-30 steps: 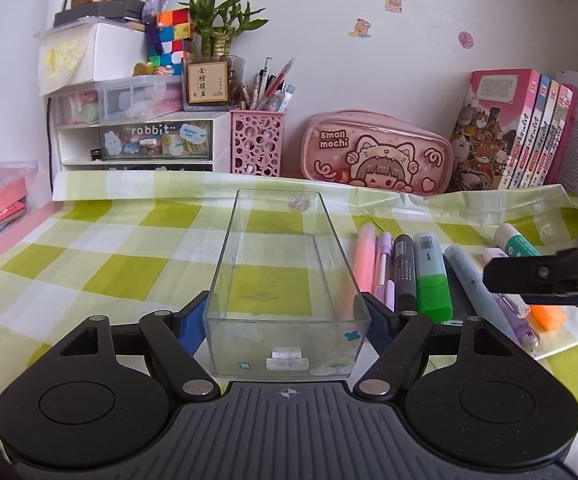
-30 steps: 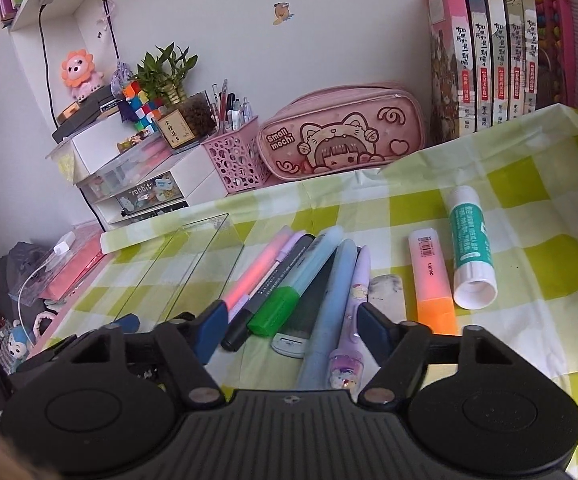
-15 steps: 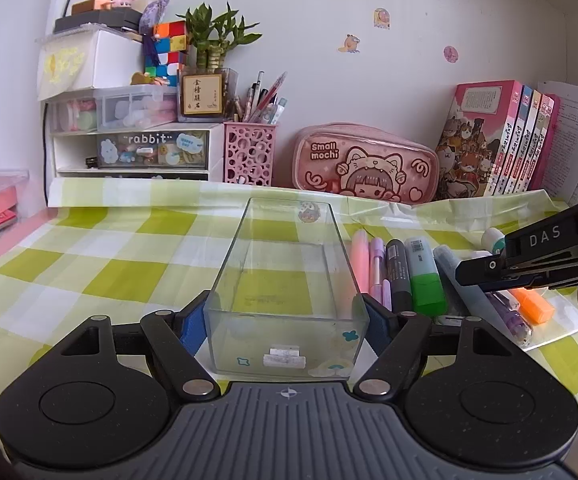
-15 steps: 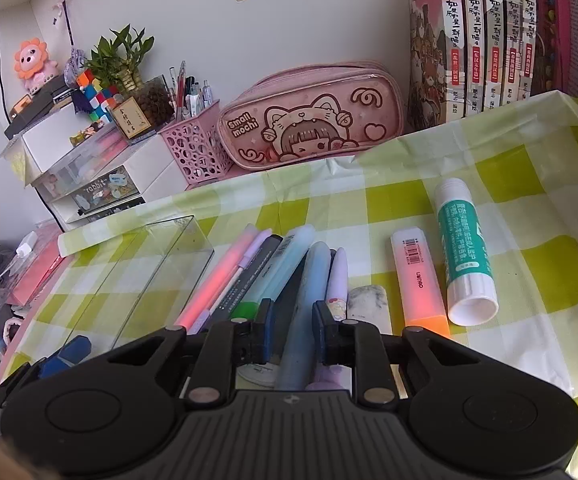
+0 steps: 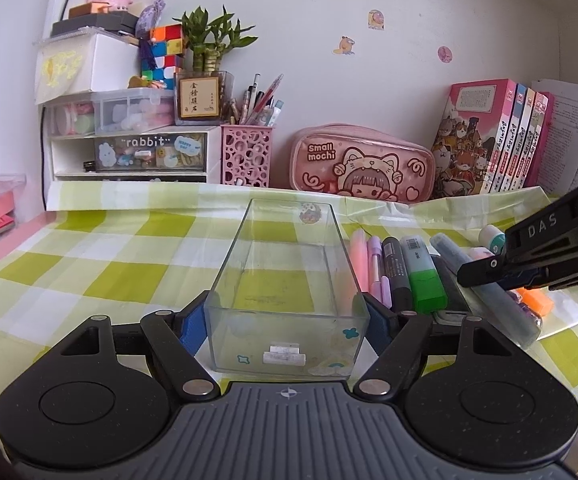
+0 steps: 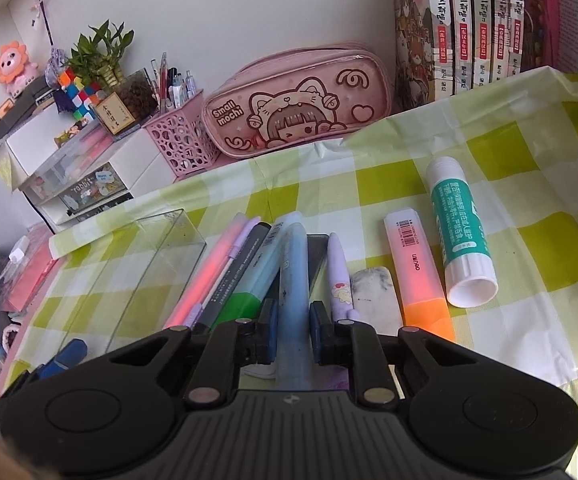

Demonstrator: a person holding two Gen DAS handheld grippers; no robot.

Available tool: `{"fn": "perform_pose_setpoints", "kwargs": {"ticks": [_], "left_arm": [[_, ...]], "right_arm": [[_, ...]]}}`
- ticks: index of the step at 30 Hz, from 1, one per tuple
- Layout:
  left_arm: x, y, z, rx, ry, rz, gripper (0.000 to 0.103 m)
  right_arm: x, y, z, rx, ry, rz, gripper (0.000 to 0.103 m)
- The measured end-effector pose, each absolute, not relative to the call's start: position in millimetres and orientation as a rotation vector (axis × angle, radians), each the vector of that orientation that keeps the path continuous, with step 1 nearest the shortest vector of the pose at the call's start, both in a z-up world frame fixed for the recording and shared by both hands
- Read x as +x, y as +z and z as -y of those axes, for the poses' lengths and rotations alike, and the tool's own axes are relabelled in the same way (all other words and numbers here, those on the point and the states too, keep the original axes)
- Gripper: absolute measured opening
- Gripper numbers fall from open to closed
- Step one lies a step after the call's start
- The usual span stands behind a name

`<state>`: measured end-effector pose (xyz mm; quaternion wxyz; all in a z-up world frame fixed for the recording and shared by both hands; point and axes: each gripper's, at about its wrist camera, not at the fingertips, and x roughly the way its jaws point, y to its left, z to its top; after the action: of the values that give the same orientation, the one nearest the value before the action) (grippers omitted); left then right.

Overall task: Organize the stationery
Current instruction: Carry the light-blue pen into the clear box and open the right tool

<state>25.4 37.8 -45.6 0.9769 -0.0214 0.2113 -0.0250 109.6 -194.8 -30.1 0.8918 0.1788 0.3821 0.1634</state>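
**Blue pen pinched, clear tray braced**

With right gripper point(image 6: 293, 336) closed around the light blue pen point(image 6: 293, 272), next comes the lift; judged mid-pick, nothing in the tray yet. Left gripper point(image 5: 287, 320) spread wide around the near end of the clear tray point(image 5: 289, 248), pads beside the walls; contact not clear.

Doing the step well, by judgement:
- Lift straight up first, since neighbours lie touching on both sides of the blue pen and could drag along.
- Keep the pen level; grip sits near its close end, so tipping likely.
- Swing toward the tray, lower lengthwise between its long walls.
- Keep the tray steadied with the left gripper.

Counts, placed from the clear tray:
- Just beside the tray: 1 pink highlighter point(image 6: 209, 280), 1 lilac pen point(image 6: 233, 256), 1 black marker point(image 6: 245, 264), 1 green highlighter point(image 6: 257, 280).
- Next out: the blue pen, lying over 1 dark flat item point(image 6: 316, 252), unidentified.
- Further out: 1 purple cartoon pen point(image 6: 339, 276), 1 eraser point(image 6: 371, 288), 1 orange highlighter point(image 6: 417, 272), 1 glue stick point(image 6: 461, 232).
- Behind the tray: 1 pink pencil case point(image 5: 363, 164), 1 pink pen holder point(image 5: 245, 156).
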Motion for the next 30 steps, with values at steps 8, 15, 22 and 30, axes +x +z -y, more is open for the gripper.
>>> {"fn": "perform_pose_setpoints", "kwargs": {"ticks": [8, 15, 22, 30], "left_arm": [[23.6, -50.0, -41.1, -0.035, -0.059, -0.432, 0.074], [24.1, -52.1, -40.8, -0.024, -0.048, -0.422, 0.074], [21.8, -51.8, -41.7, -0.028, -0.039, -0.412, 0.074], [15.6, -52.3, -37.4, 0.002, -0.025, -0.42, 0.073]], "right_arm": [[114.0, 0.9, 190.0, 0.526, 0.435, -0.797, 0.018], [133.3, 20.9, 146.8, 0.611, 0.588, -0.88, 0.018], [152.2, 15.7, 108.5, 0.589, 0.633, -0.991, 0.018], [173.3, 0.7, 76.2, 0.593, 0.559, -1.133, 0.018]]}}
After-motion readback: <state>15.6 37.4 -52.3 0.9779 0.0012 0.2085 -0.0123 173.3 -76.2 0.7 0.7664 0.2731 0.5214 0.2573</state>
